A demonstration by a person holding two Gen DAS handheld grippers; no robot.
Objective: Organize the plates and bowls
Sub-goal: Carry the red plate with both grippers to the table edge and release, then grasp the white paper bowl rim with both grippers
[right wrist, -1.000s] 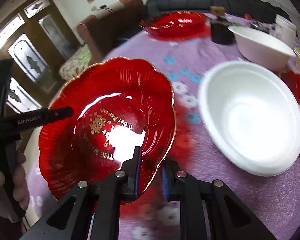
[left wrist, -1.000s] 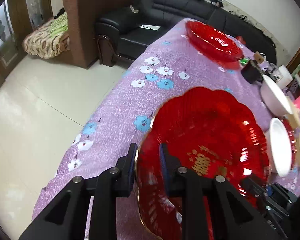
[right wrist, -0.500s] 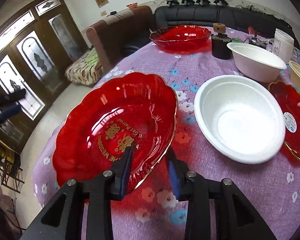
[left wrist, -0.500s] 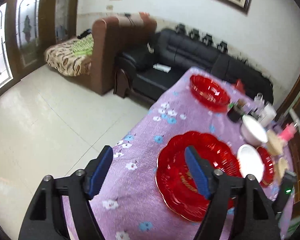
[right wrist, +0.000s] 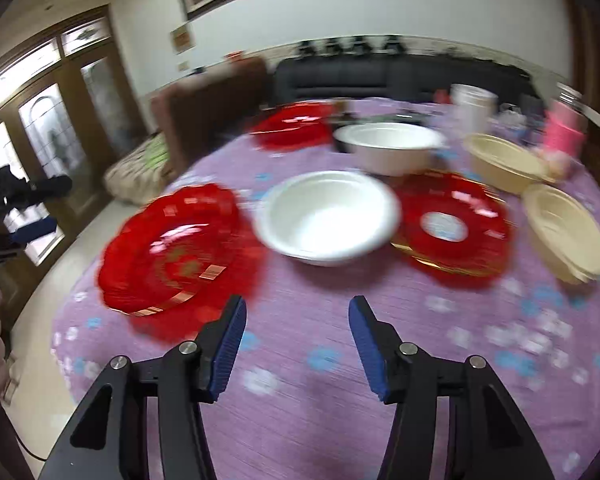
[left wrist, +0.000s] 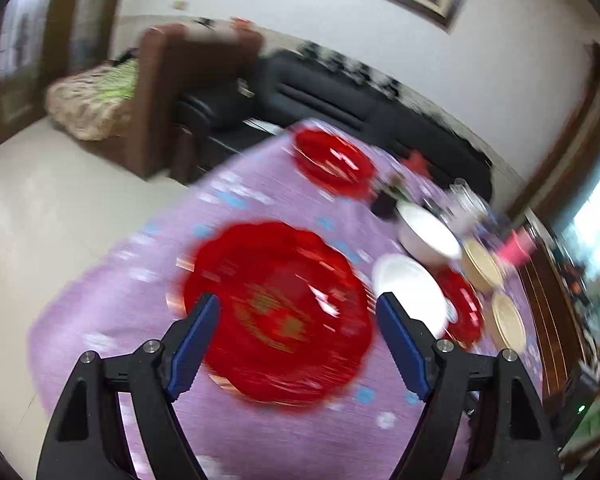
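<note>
Right wrist view has the big red plate [right wrist: 180, 252] lying flat on the purple tablecloth [right wrist: 320, 420], ahead and to the left of the right gripper [right wrist: 298, 340], clear of its fingers. That gripper's jaws are opening, about half spread, with only cloth between them. Straight ahead of it sits a white bowl [right wrist: 328, 216], just beside the big plate; a second white bowl [right wrist: 388, 146] stands beyond. Ahead and to the right lies a smaller red plate [right wrist: 456, 228], and further right two cream bowls [right wrist: 564, 232], one behind the other. Another red plate [right wrist: 296, 124] waits at the far edge.

From the left wrist view, the left gripper [left wrist: 298, 340] hangs above the near side of the big red plate [left wrist: 276, 312], jaws opening and already wide, holding nothing; the blur hides how far above it is.

By the look of it, the plate has been set down and released, so the step in hand is the pull-away. Next comes choosing a piece: likely the near white bowl to nest with its twin, or a red plate for stacking. Either calls for a thin rim caught squarely between the pads.
</note>
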